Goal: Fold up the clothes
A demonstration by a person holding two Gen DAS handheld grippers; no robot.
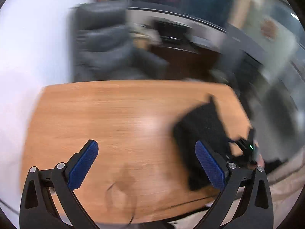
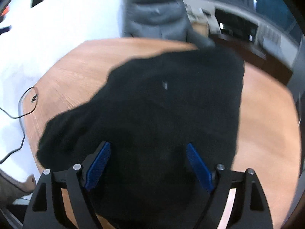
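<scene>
— Where are your grippers?
— Your left gripper (image 1: pixel 146 164) gapes wide over bare tabletop (image 1: pixel 114 110); your right gripper (image 2: pixel 147 165) spreads above the black garment (image 2: pixel 162 99) lying there.
— Risk?
— Pinching one layer only could drag it crooked.

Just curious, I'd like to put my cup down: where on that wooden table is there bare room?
The round wooden table is bare left of the black garment, beneath the open left gripper. A strip right of the garment is free too. The open right gripper hovers over the cloth.
</scene>
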